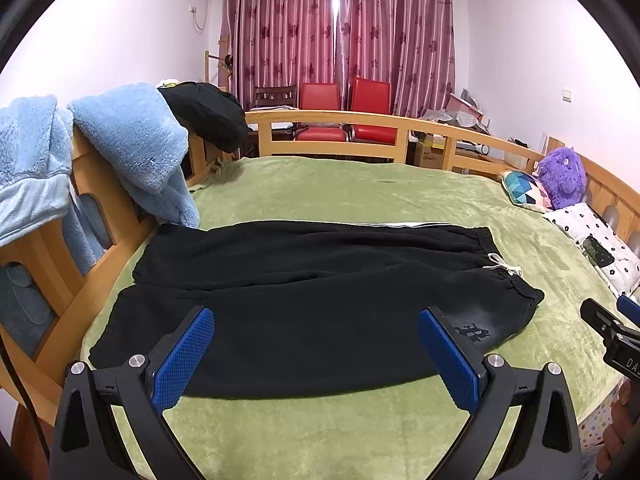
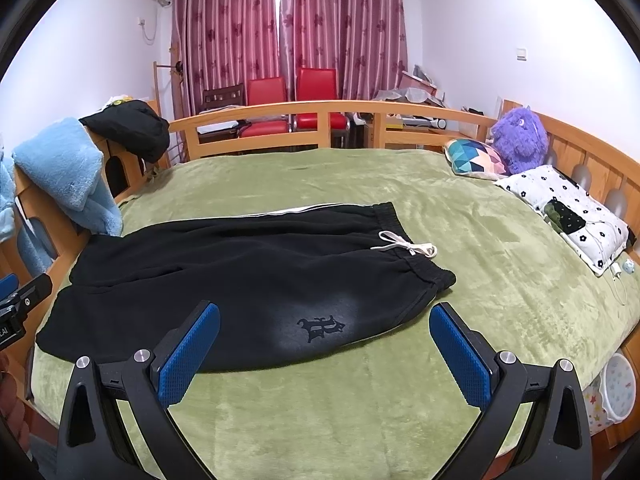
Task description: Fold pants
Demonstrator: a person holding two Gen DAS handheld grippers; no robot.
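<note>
While both hand-held grippers (image 1: 316, 354) (image 2: 324, 354) hover released, pants (image 2: 240, 280) flat, blue robe (image 1: 132, 148) beside.

Two wrist fisheyes, low over the bed's near edge, facing the curtains.
Left view sits toward the leg ends, right view toward the waistband; both share the black pants (image 1: 304, 300) (image 2: 240, 280), green blanket (image 1: 360, 192) (image 2: 480, 280), and headboard side.

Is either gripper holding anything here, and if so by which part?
Nothing is held. The left gripper and right gripper are both open above the pants, which lie flat on the bed.
</note>
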